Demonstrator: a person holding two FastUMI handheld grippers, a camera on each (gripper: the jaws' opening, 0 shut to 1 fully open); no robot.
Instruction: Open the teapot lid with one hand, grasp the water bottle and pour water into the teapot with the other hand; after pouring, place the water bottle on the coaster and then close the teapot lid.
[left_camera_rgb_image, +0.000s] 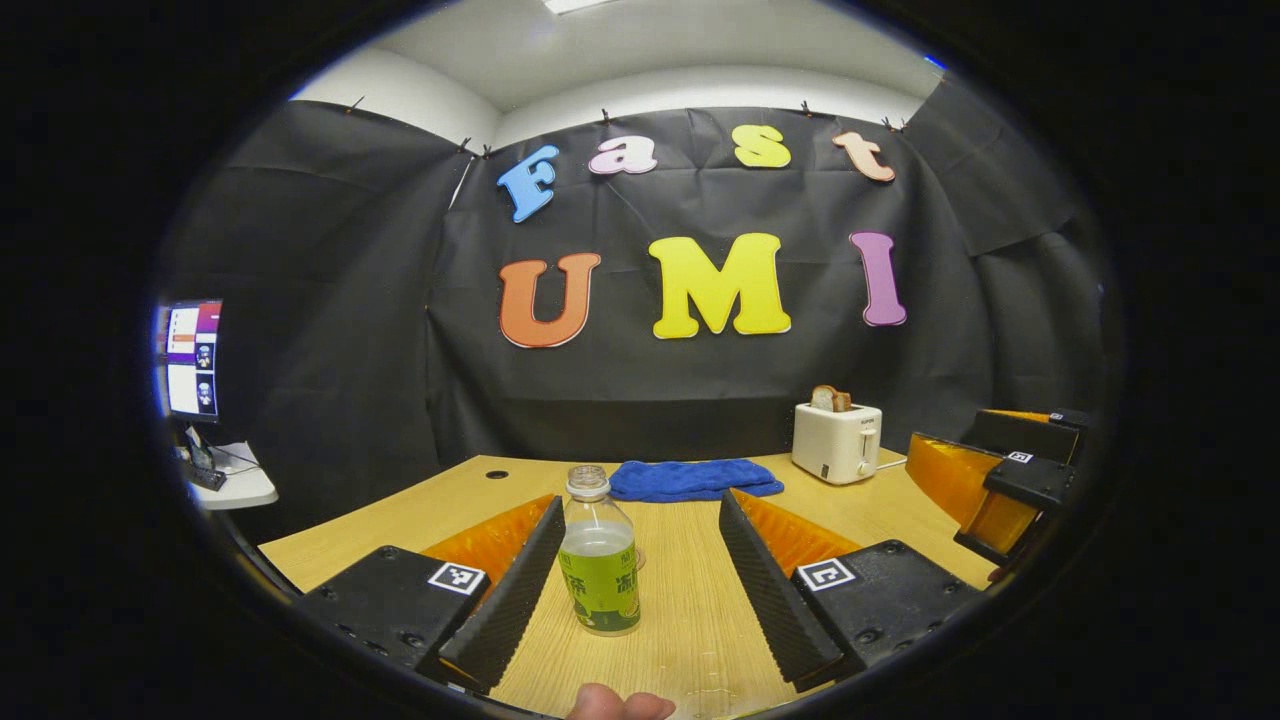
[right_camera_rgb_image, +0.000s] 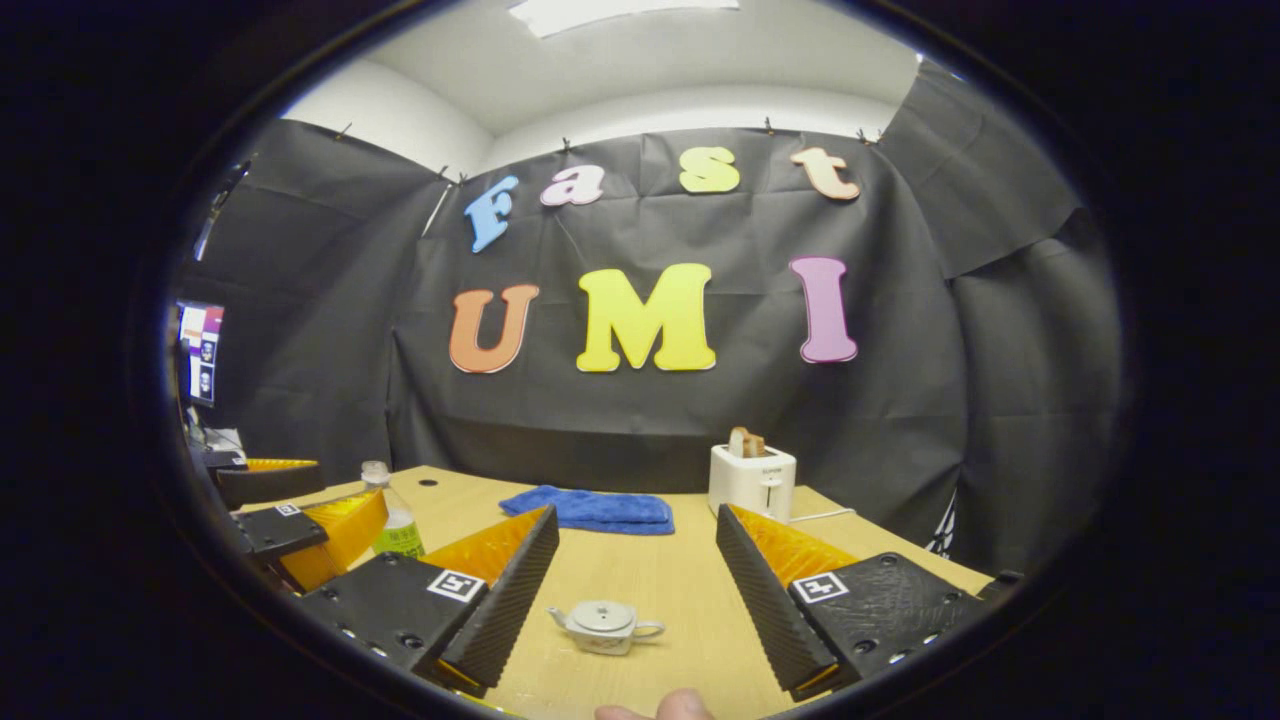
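In the left gripper view, the left claw (left_camera_rgb_image: 635, 570) stands wide open above the wooden counter (left_camera_rgb_image: 690, 590), holding nothing. The water bottle (left_camera_rgb_image: 598, 555) stands upright on the counter between its two fingers, close against the left finger (left_camera_rgb_image: 510, 585) and apart from the right one; whether the bottle touches that left finger cannot be told. The bottle carries a green label, and its neck appears uncapped. A coaster cannot be made out with certainty. Behind the bottle lies a folded blue cloth (left_camera_rgb_image: 695, 479), and to its right a white toaster (left_camera_rgb_image: 836, 441) with bread standing in its slot. The right claw shows at the right edge of that view (left_camera_rgb_image: 1000, 480). In the right gripper view, the right claw (right_camera_rgb_image: 635, 585) is likewise wide open and empty. The teapot (right_camera_rgb_image: 605, 627), small and pale, sits on the counter between its fingers, touching neither, lid seated in place. The left claw shows at the left there, beside the bottle (right_camera_rgb_image: 395, 520). A monitor (left_camera_rgb_image: 190, 358) stands at far left, off the counter.
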